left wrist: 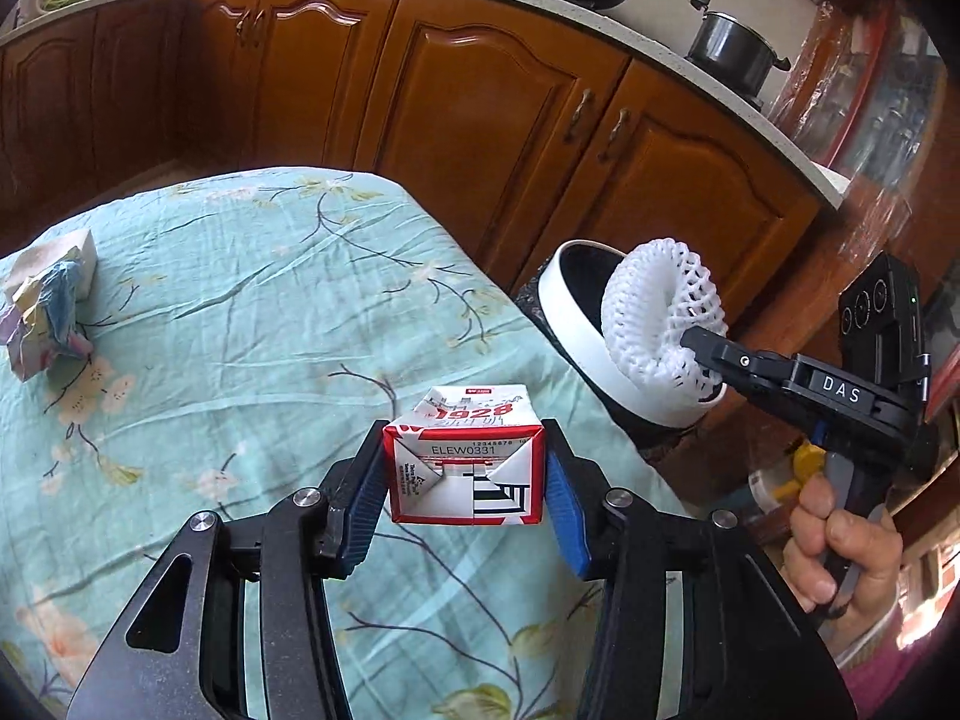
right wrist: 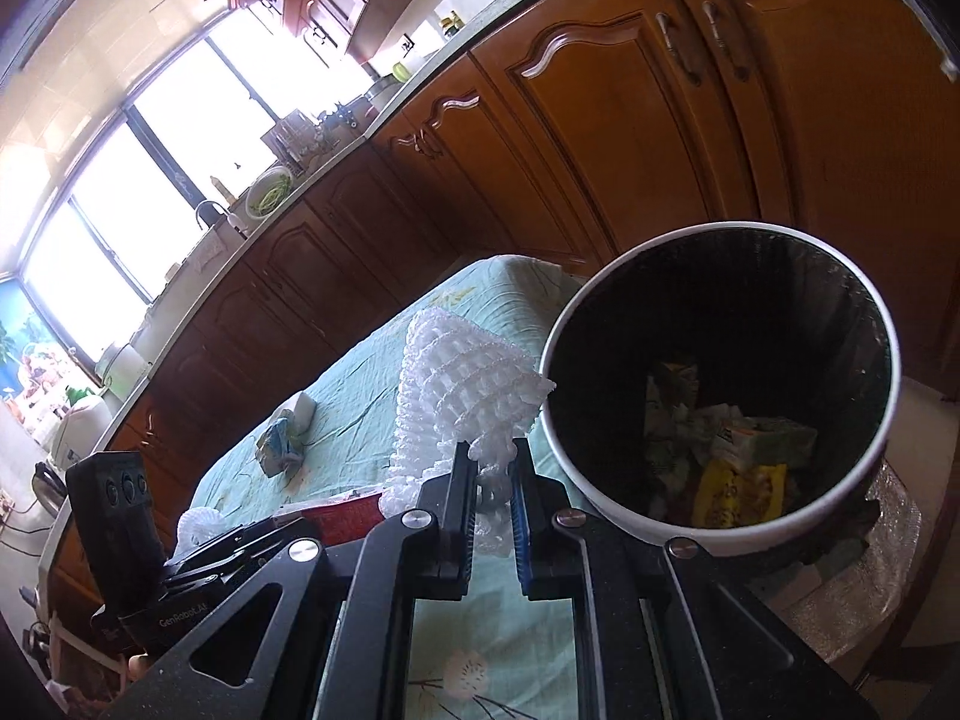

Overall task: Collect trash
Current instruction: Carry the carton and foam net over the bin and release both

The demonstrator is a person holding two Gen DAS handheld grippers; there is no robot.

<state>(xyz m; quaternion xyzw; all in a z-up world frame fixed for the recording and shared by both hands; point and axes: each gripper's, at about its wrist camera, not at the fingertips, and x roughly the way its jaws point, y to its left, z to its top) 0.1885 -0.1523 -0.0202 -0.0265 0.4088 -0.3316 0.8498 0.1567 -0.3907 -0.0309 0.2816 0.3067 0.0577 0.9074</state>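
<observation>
My left gripper (left wrist: 465,468) is shut on a red-and-white drink carton (left wrist: 465,468), held just above the table's right side. To its right, my right gripper (left wrist: 699,345) pinches a white foam fruit net (left wrist: 657,318) beside the white-rimmed trash bin (left wrist: 561,312). In the right wrist view the right gripper (right wrist: 493,471) grips the foam net (right wrist: 456,396) at its lower edge, left of the bin (right wrist: 600,504), which holds several wrappers. The left gripper (right wrist: 258,534) shows at lower left, its fingertips hidden.
A teal floral tablecloth (left wrist: 240,330) covers the table. Crumpled wrappers with a white block (left wrist: 51,306) lie at its far left. Wooden cabinets (left wrist: 480,120) run behind, with a pot (left wrist: 732,51) on the counter. A hand (left wrist: 840,546) holds the right gripper's handle.
</observation>
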